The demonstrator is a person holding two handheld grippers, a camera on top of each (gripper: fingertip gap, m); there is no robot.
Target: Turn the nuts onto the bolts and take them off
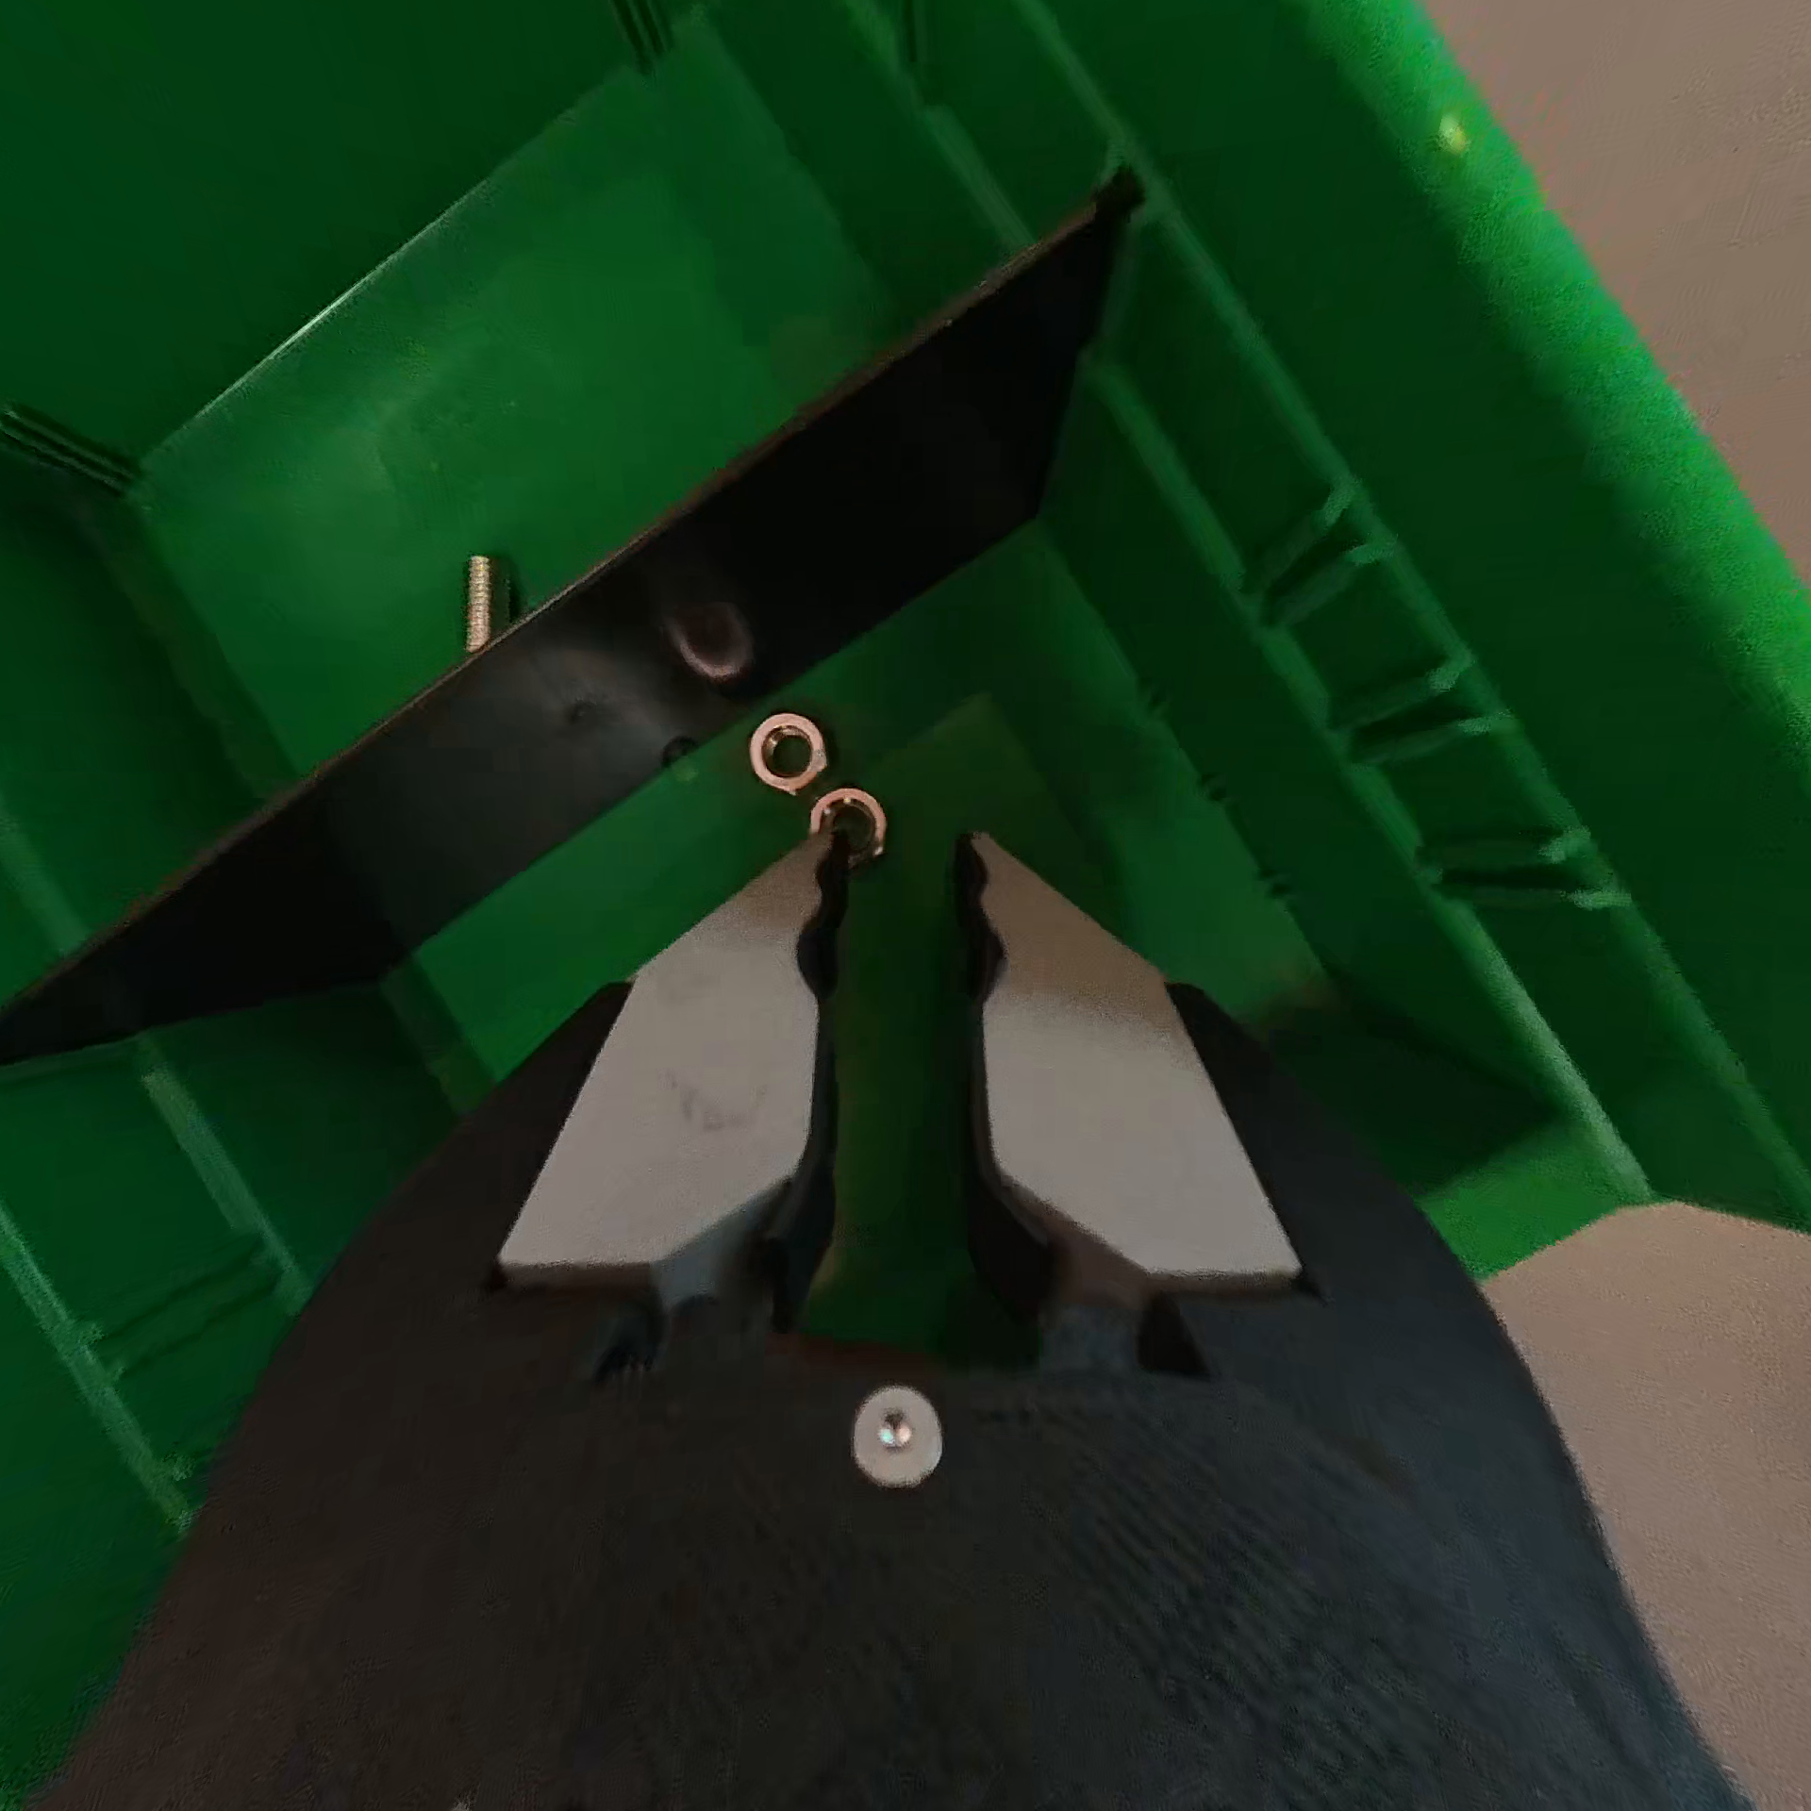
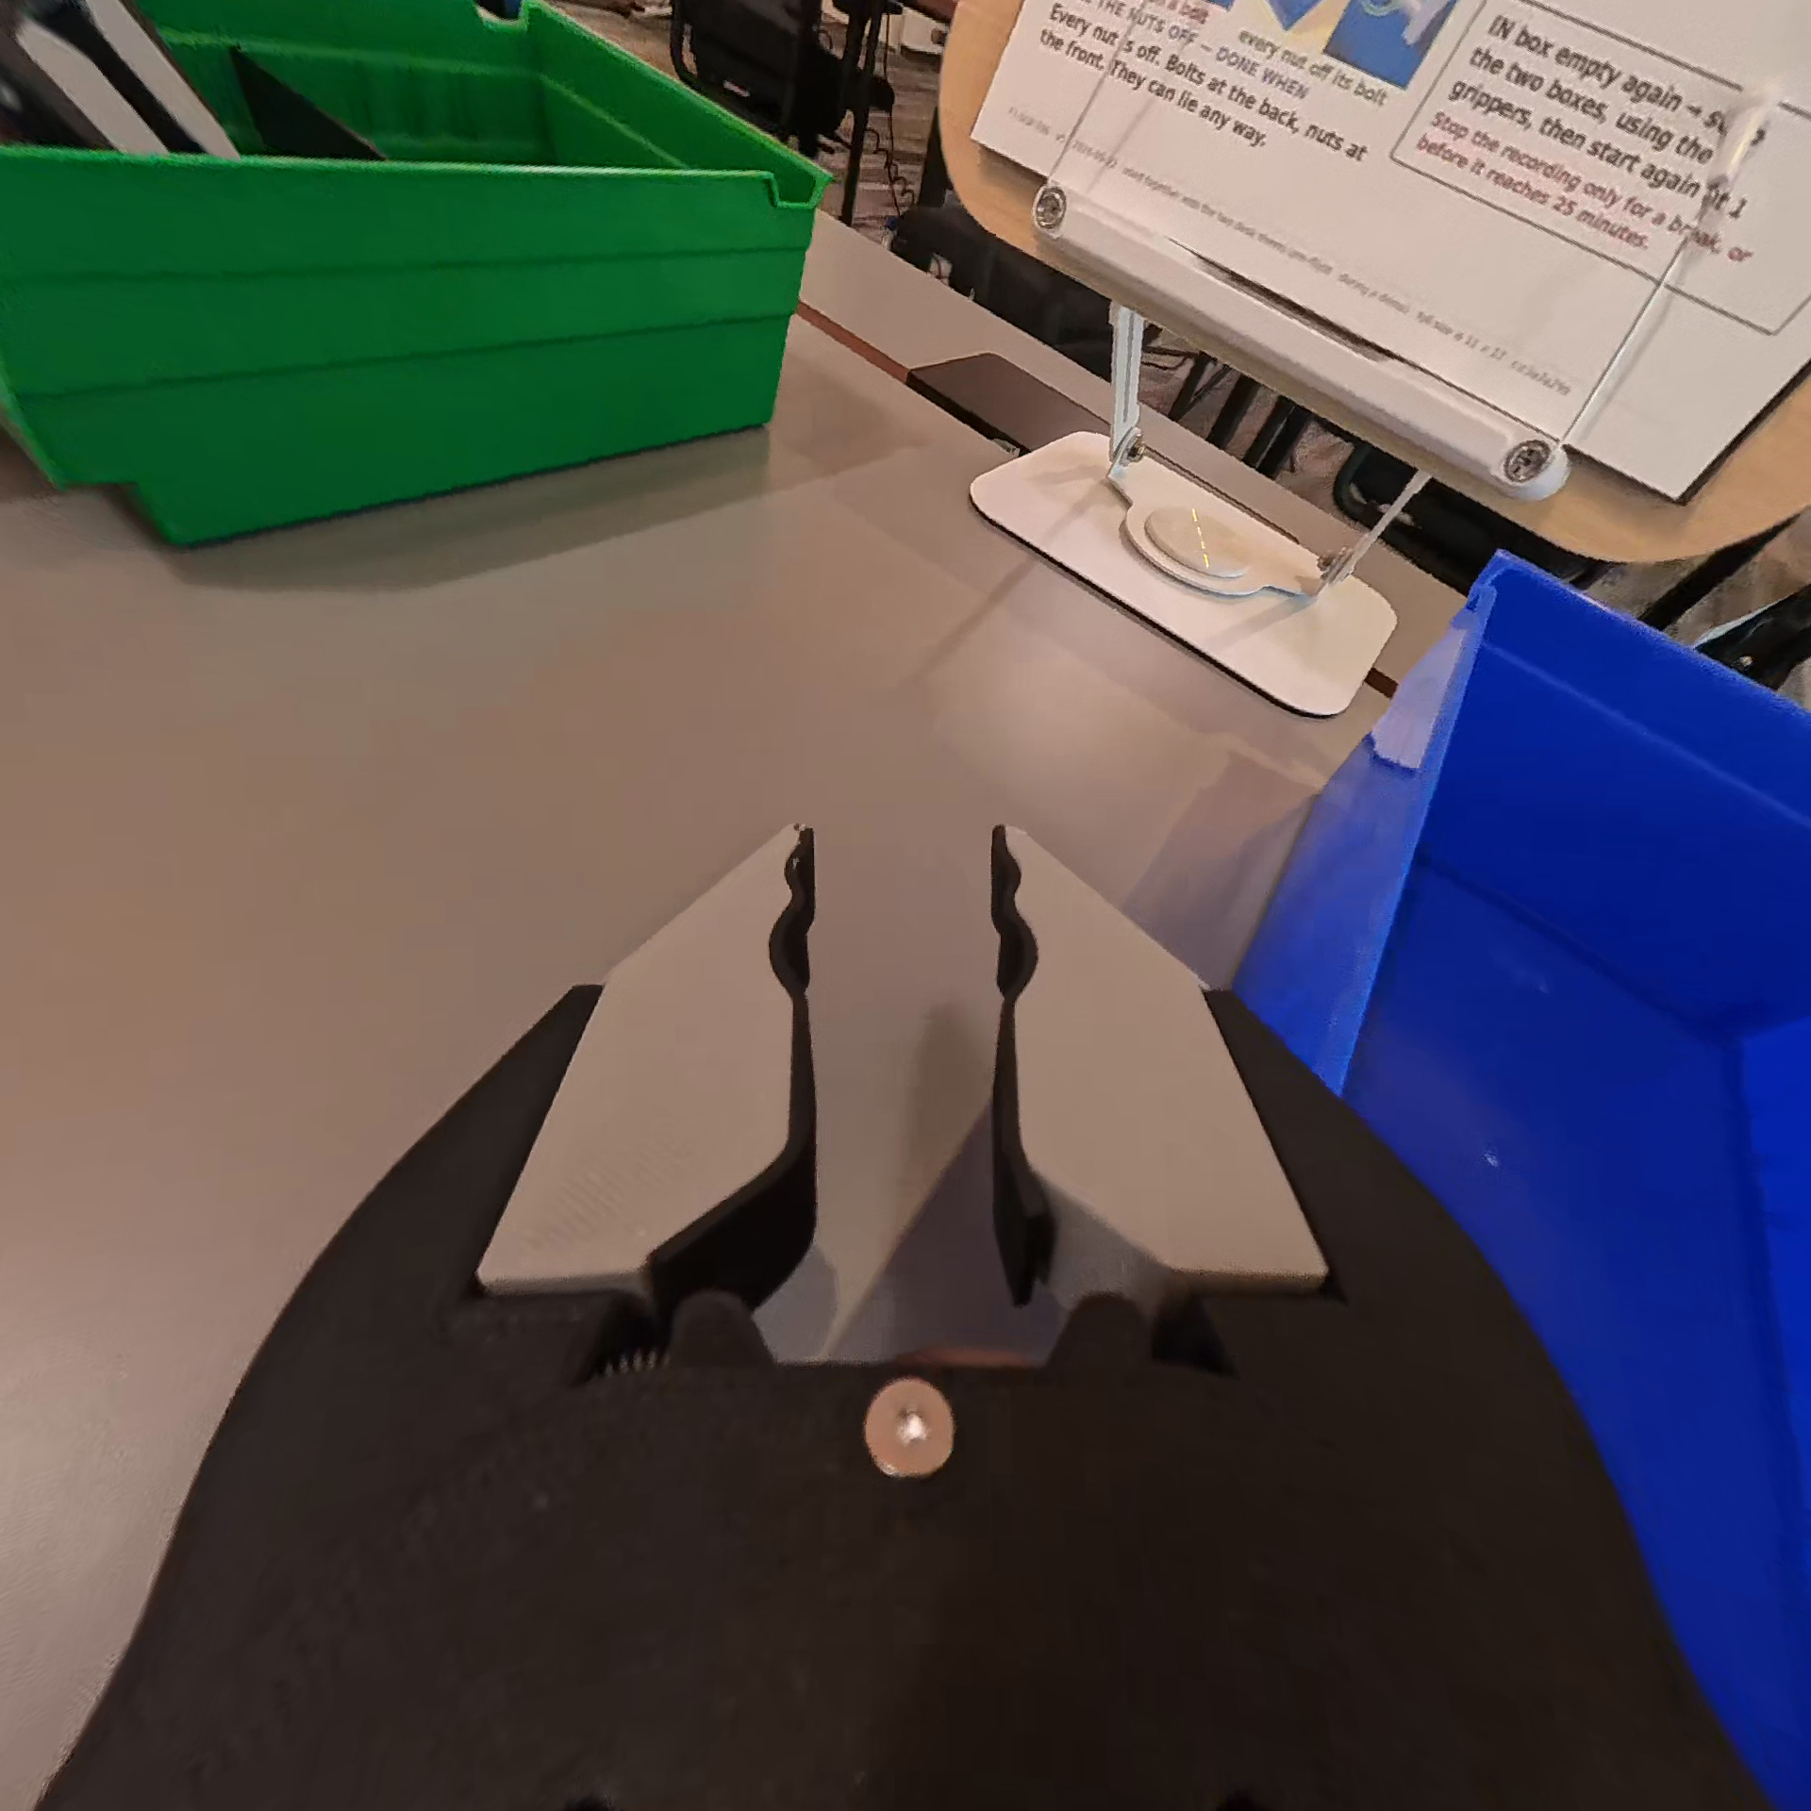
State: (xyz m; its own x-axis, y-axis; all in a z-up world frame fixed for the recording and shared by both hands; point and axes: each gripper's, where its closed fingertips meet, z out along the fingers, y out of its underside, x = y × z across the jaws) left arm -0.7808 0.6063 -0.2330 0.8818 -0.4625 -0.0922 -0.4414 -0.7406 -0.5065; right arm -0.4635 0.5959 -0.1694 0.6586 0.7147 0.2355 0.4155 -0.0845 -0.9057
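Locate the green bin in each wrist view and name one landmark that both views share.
Left wrist view: the green bin fills most of the frame, seen from above, its black divider crossing diagonally.
Right wrist view: it sits at upper left on the grey table.
Shared landmark: the black divider.

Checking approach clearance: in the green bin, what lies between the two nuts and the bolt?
The black divider stands between them: the two nuts lie in the compartment with the left gripper, the bolt pokes up behind it. This shows in the left wrist view.

Black claw (image 2: 902, 833), grey fingers (image 2: 686, 1078)
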